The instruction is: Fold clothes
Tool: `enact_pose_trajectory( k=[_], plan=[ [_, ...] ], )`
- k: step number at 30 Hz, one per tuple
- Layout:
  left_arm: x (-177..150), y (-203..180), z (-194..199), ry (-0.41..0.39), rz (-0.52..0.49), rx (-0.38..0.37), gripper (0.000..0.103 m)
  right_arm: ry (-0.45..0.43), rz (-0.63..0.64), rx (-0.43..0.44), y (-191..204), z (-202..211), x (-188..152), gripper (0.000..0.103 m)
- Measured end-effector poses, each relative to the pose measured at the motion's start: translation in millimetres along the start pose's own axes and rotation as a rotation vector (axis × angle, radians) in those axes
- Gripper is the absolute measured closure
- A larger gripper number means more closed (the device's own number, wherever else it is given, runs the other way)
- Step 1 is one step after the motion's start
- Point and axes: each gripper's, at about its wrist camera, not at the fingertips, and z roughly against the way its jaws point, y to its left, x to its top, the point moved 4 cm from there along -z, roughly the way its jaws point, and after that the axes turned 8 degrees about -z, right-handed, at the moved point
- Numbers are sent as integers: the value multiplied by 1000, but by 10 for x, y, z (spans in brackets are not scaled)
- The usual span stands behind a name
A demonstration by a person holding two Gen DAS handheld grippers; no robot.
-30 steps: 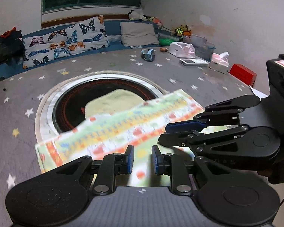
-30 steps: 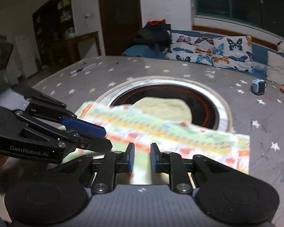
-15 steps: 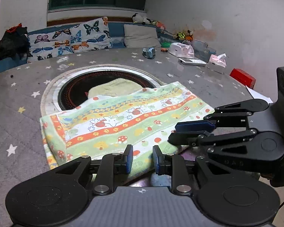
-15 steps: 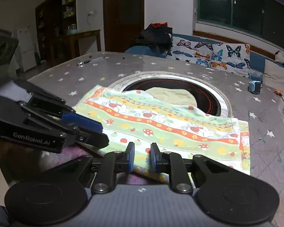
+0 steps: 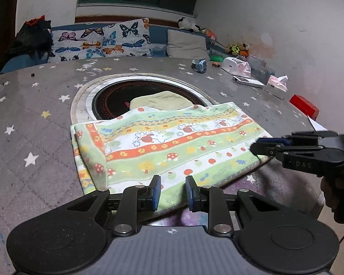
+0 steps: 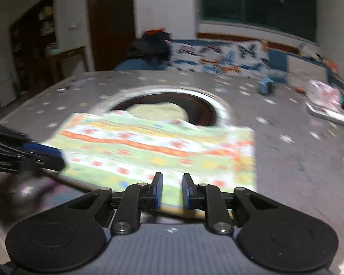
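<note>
since a second ago our printed cloth [image 5: 172, 146] has come down out of the air and now lies spread on the bench [image 5: 34, 119], and both tools have pulled back toward its near edge. the cloth sits just ahead of the left gripper [image 5: 171, 192], its far edge draped over the dark round inset [image 5: 117, 96] and partly covering a pale yellow cloth [image 5: 160, 99] lying there. our left jaws stand released, a clear gap between the blue pads, nothing in them. the right gripper [image 6: 171, 191] also shows its jaws parted with the cloth's near hem just beyond the tips, gripping nothing as far as we can tell.

the left end of the cloth shows a doubled layer, so we judge it already carries one fold and lies flat between folds, or is being laid out square. to do this well we would smooth that rumpled left flap, line up the edges, and take the cloth at matching corners so the stripes stay parallel and the layers don't slide.

much is hard to read. the right view is smeared by motion, so hem and pad contact there are uncertain. the near hem hides behind both tool bodies. we cannot count the layers. a purplish patch [image 5: 275, 183] under the cloth's near right corner is too dim to name.
</note>
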Motion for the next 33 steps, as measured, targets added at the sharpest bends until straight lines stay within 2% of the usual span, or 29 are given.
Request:
enact_pose_trajectory(
  k=[4, 8, 10, 16, 23, 29, 33],
  plan=[
    [21, 52, 39, 11, 23, -4, 77, 23, -59, -19, -250, 42, -22, 88],
    [159, 123, 68, -11, 43, 4, 75, -15, -31, -44, -271, 60, 134, 86],
    [209, 180, 35, -12, 47, 19, 75, -29, -31, -32, -248, -5, 240, 85],
    [176, 446, -106, 34, 102, 59, 76, 19, -51, -67, -393, -370, 301, 85],
    [337, 642, -239, 37, 115, 79, 75, 6, -43, -86, -480, -376, 438, 85],
    [477, 842, -437, 54, 129, 114, 75, 22, -18, -64, -443, -658, 609, 85],
    [486, 945, -475, 57, 143, 121, 75, 38, -32, -77, -525, -783, 601, 85]
  ],
)
